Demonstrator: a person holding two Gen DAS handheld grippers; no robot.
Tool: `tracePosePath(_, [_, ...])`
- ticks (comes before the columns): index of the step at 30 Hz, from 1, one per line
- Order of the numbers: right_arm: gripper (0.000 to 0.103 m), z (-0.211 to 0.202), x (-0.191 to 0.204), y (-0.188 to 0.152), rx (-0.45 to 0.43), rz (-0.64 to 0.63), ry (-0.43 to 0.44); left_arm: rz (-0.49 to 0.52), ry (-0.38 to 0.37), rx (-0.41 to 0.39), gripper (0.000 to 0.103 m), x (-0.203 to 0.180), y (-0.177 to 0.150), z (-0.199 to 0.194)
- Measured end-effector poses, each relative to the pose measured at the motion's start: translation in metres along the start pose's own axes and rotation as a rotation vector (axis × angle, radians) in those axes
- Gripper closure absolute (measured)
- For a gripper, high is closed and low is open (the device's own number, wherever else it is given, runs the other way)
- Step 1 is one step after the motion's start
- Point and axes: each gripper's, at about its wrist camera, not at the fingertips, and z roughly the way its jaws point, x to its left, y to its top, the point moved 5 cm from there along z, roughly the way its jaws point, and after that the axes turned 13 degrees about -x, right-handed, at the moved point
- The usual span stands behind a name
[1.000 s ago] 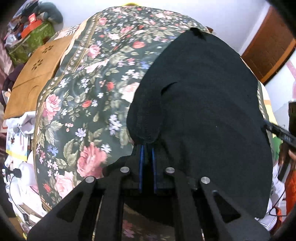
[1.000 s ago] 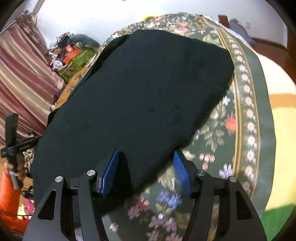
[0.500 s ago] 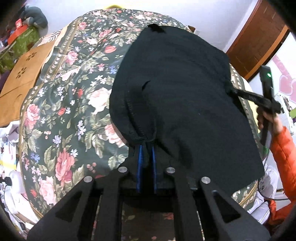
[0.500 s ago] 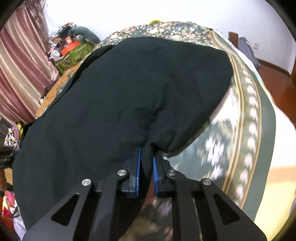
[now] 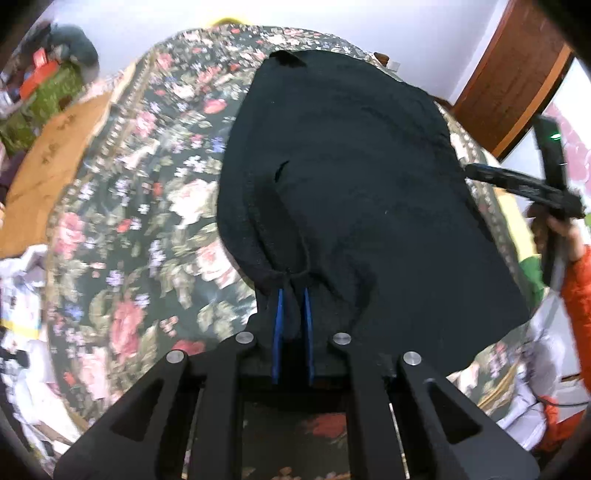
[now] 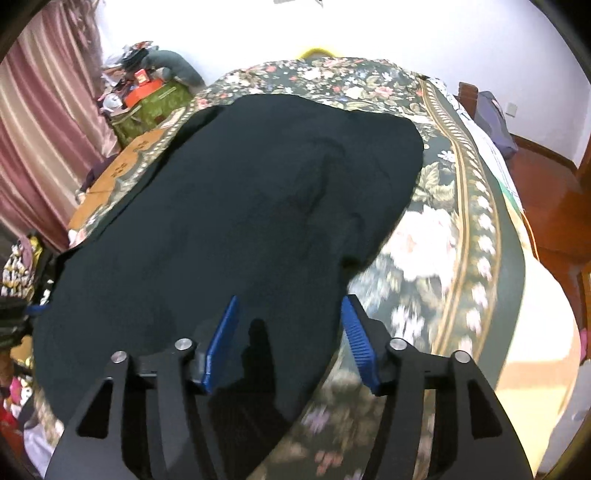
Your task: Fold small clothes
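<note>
nearest to us, our left gripper (image 5: 292,291) was pinched tight on a bunched corner of the black garment (image 5: 354,192), its blue pads (image 5: 279,317) pressed close with cloth gathered between them. puckers ran out from that pinch into the fabric. our right gripper (image 6: 290,314) stood with its pads (image 6: 221,343) spread wide, holding nothing, and the near edge of the garment (image 6: 229,206) lay under and between them; we could not tell whether the pads touched the cloth.

past the grippers the garment lay spread over the floral bedspread (image 5: 147,206), mostly flat, with soft wrinkles near the middle. in the left wrist view its left edge was rolled over in a narrow fold, and a small tab (image 5: 286,59) stuck up at the far end. in the right wrist view its right edge curved round short of the gold border (image 6: 476,206) of the bedspread.

off to the right in the left wrist view we saw the right gripper's handle (image 5: 532,188) held by a hand (image 5: 561,236) in an orange sleeve (image 5: 576,295). farther off on the left stood a brown box (image 6: 122,173), a green box (image 6: 147,110) with clutter on it, and a pink curtain (image 6: 40,122). a white wall (image 6: 369,29) closed the far side.
</note>
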Motion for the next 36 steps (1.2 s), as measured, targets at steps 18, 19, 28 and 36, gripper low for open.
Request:
tracePosePath(18, [0.048,0.010,0.035,-0.022,0.040,-0.003,0.088,0.158,0.112,-0.162,0.017,0.001,0.076,-0.006])
tracePosePath(19, [0.048,0.016,0.037,-0.025,0.050,-0.003,0.092,0.173,0.103,-0.143,0.017,-0.002,0.081,0.010])
tracePosePath(28, [0.040,0.017,0.037,-0.025,0.024,0.008,0.096,0.163,0.274,-0.027,0.020,0.068,0.097,0.090])
tracePosePath(36, [0.037,0.017,0.037,-0.027,0.013,-0.006,0.076,0.053,0.269,-0.052,0.032,0.102,0.116,0.061])
